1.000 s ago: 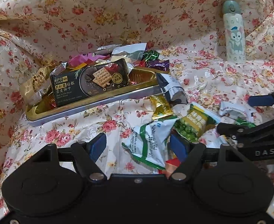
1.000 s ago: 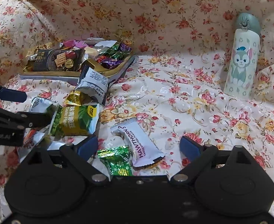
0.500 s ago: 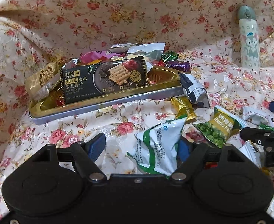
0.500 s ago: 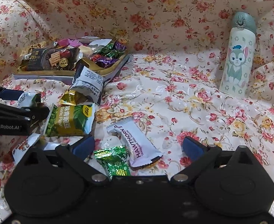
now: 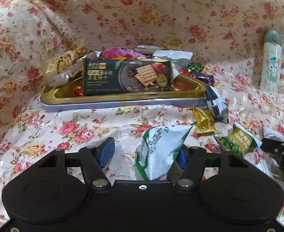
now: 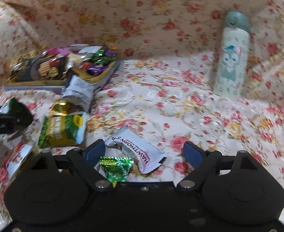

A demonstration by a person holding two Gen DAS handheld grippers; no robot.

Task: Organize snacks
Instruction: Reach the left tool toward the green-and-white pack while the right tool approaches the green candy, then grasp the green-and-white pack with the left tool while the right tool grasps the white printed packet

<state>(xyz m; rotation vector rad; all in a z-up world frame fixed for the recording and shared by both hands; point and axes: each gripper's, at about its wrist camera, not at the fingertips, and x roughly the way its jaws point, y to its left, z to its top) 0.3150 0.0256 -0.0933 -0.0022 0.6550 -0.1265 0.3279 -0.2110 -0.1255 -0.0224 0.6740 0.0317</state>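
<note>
left gripper is closing around a white-and-green snack bag, whose right side is touching the right pad while the left pad is standing clear. right gripper is narrowing, still wide, over a hawthorn bar and green foil candy. a gold tray is sitting beyond, filled with snacks.

Home setting, floral cloth draped over surface and backing, cartoon bottle, snack tray
</note>
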